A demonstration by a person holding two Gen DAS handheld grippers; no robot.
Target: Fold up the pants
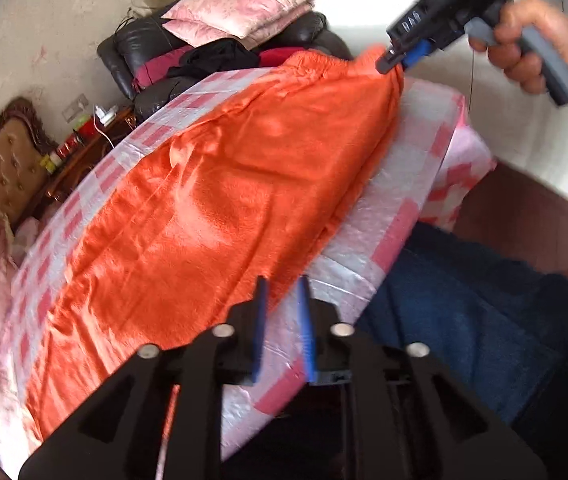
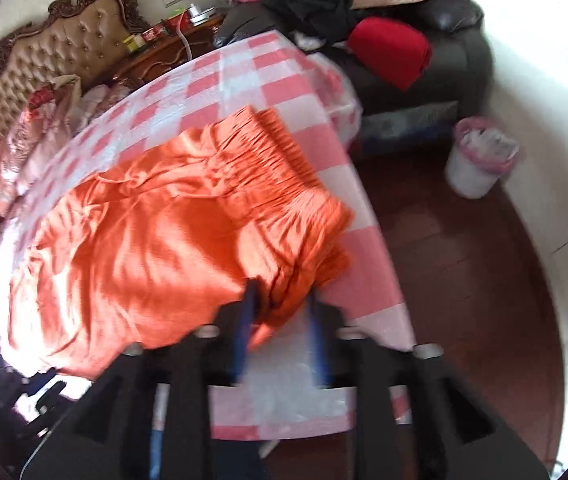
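Note:
Orange pants [image 1: 220, 208] lie spread on a table with a pink-and-white checked cloth [image 1: 399, 216]. My left gripper [image 1: 283, 284] is at the pants' near edge, jaws slightly apart with the fabric edge between the blue pads. In the left wrist view my right gripper [image 1: 393, 62] is at the far waistband corner, pinching it. In the right wrist view the right gripper [image 2: 282, 292] has the gathered orange waistband [image 2: 284, 168] corner between its fingers, the pants [image 2: 132, 248] spreading left over the checked cloth [image 2: 244, 76].
A dark leather armchair [image 2: 455, 60] piled with pink pillows, black and red clothes stands behind the table. A tufted headboard [image 2: 64, 52] and a cluttered nightstand are at the left. A white bin [image 2: 479, 160] stands on the dark wood floor. The person's blue-jeaned legs [image 1: 483, 320] are by the table.

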